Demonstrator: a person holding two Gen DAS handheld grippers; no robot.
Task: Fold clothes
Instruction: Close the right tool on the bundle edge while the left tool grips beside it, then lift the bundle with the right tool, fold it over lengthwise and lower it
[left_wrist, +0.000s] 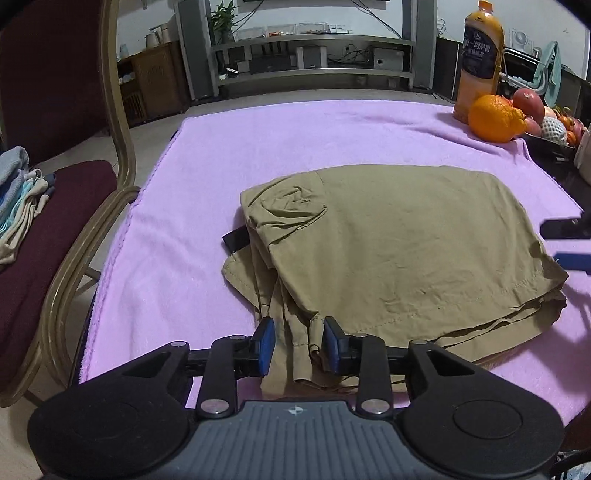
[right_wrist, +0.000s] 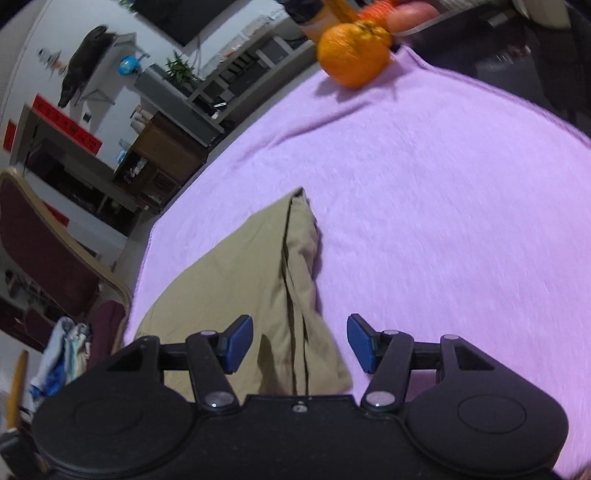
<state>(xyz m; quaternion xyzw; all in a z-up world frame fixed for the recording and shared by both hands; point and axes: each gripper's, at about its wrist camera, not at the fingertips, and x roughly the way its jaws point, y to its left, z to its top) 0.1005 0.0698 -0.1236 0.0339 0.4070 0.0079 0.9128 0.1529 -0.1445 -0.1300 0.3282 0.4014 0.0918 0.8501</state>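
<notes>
A khaki garment (left_wrist: 399, 251) lies folded into a thick pad on the pink towel (left_wrist: 295, 140). Its stacked hems and a waistband with belt loops face me. My left gripper (left_wrist: 300, 343) sits at the near left corner, jaws partly apart, with a loose fold of waistband between the blue pads and not visibly pinched. In the right wrist view the right gripper (right_wrist: 300, 343) hovers open over the garment's (right_wrist: 258, 280) right edge, with nothing pressed between its pads. That gripper's fingers (left_wrist: 561, 227) also poke in at the garment's right side in the left wrist view.
An orange (left_wrist: 496, 118), a juice bottle (left_wrist: 480, 55) and a fruit tray (left_wrist: 546, 144) stand at the table's far right corner. A maroon chair (left_wrist: 74, 177) at the left carries a stack of folded clothes (left_wrist: 18, 199). A black tag (left_wrist: 236, 240) sticks out from the garment's left side.
</notes>
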